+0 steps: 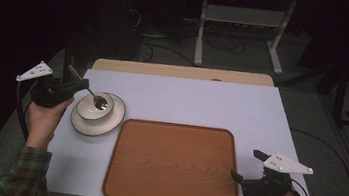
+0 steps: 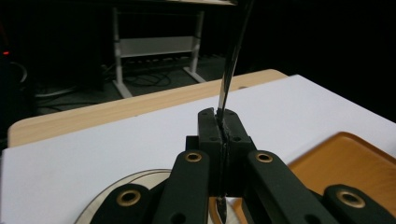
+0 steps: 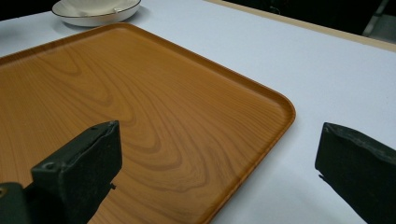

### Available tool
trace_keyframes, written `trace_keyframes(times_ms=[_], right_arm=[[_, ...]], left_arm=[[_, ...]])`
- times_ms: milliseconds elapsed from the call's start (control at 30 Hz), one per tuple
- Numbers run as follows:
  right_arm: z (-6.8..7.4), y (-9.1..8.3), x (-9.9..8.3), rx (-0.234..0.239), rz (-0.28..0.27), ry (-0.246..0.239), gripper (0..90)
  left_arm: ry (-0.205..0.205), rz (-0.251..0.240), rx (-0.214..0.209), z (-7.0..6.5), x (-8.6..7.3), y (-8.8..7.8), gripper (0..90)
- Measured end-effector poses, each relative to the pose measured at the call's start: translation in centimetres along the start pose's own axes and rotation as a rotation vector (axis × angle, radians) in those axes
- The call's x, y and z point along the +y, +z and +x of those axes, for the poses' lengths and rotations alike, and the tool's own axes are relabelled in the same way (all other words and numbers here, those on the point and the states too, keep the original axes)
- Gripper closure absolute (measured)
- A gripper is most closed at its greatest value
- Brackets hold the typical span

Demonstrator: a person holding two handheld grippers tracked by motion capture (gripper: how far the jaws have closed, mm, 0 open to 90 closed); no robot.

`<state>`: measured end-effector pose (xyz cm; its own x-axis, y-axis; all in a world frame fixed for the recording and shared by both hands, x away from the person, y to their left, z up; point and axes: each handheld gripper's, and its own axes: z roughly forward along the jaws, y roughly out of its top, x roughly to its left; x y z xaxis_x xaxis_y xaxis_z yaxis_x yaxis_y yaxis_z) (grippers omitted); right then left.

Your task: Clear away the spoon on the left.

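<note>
While the left gripper [image 2: 223,128] clamps the spoon [image 1: 93,95] thinly, it may pivot and knock the bowl [image 1: 95,106]; right gripper [image 3: 215,168] gapes

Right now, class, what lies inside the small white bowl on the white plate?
The small white bowl holds the spoon's dark head; its handle is clamped by the left gripper. The bowl's floor beneath is covered.
</note>
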<state>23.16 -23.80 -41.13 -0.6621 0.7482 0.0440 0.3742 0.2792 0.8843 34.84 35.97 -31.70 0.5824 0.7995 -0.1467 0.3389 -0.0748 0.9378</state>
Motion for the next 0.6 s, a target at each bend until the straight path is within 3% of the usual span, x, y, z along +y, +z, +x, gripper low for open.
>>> trace_keyframes(times_ms=[300, 600], right_arm=[[-0.1, -0.1, 0.0, -0.002, -0.004, 0.000, 0.0], [-0.1, -0.1, 0.0, -0.003, -0.008, 0.003, 0.0]], left_arm=[[0.035, 0.023, -0.067, -1.9, 0.7, 0.5, 89.0], [0.081, 0.080, -0.123, -4.1, 0.5, 1.1, 89.0]])
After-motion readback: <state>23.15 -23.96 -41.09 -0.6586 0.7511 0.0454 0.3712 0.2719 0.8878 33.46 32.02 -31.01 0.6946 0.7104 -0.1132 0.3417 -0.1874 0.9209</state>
